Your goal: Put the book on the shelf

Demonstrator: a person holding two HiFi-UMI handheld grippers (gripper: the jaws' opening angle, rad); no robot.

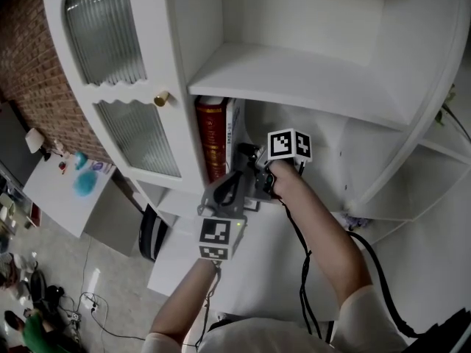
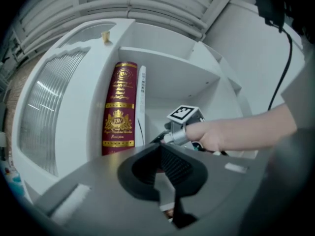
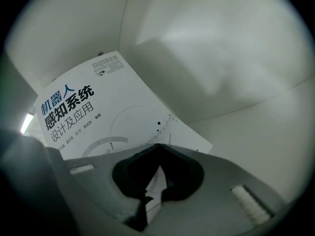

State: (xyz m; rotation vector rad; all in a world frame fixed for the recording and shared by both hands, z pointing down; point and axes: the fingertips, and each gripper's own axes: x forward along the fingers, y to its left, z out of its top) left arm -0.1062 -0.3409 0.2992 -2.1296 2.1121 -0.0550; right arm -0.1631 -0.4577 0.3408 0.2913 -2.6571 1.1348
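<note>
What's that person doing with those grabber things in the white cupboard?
A person is putting books on a shelf of the white cupboard. A red book stands there with a white book beside it. The right gripper, jaws shut, points at the white book's cover; the left gripper, shut and empty, hovers nearby.

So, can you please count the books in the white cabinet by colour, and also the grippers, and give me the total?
Red book: 1
White book: 1
Grippers, the left gripper and the right gripper: 2
Total: 4
</note>
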